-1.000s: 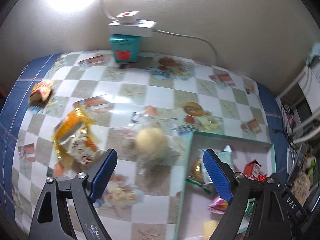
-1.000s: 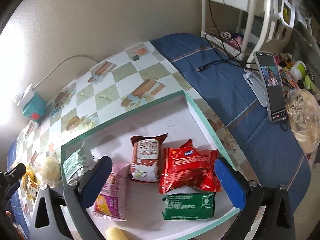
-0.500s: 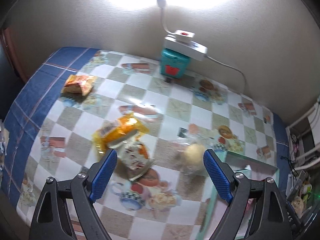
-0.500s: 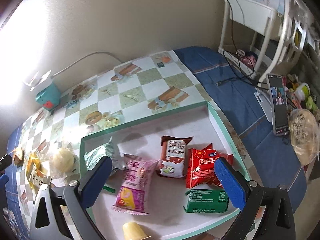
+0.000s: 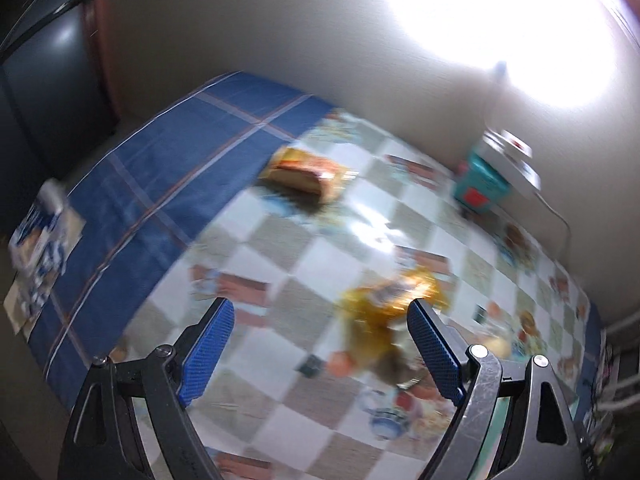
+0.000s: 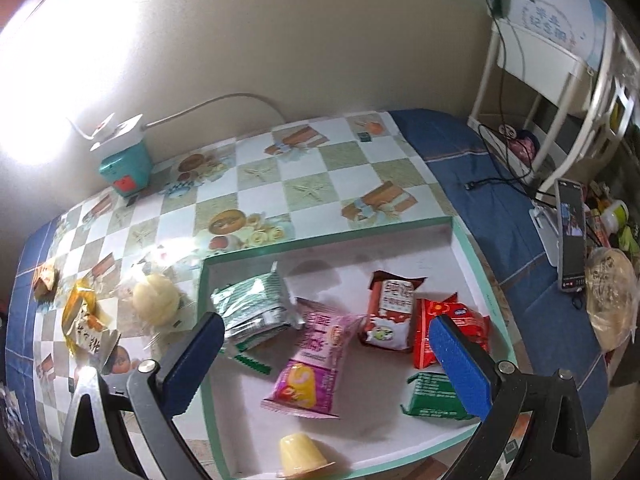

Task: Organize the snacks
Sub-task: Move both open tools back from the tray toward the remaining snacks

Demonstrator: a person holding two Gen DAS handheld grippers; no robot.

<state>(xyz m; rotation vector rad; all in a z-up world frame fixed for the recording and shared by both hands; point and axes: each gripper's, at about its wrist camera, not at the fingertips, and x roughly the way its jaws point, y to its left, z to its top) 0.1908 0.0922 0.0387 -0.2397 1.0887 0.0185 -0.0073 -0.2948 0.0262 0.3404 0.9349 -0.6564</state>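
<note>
My left gripper [image 5: 316,344] is open and empty above the checkered table; its view is blurred. An orange wrapped snack [image 5: 304,174] lies far ahead near the blue cloth, and a yellow-orange packet [image 5: 390,304] lies just by the right finger. My right gripper [image 6: 324,360] is open and empty above a white tray with a green rim [image 6: 332,244]. The tray holds a green-white packet [image 6: 256,308], a pink packet [image 6: 316,356], a brown-white packet [image 6: 390,310], a red packet [image 6: 448,328], a dark green packet [image 6: 434,398] and a yellow jelly cup [image 6: 300,454]. A round pale bun [image 6: 156,298] lies left of the tray.
A teal box with a white power strip [image 6: 124,156] stands at the back by the wall. A phone on a stand [image 6: 572,234] and a bagged flatbread [image 6: 612,296] sit on the blue cloth at the right. A blue-white packet [image 5: 38,236] lies at the table's left edge.
My left gripper has swung left and away from the tray, now facing the table's left end. My right gripper has pulled back and up, showing more of the tray and table.
</note>
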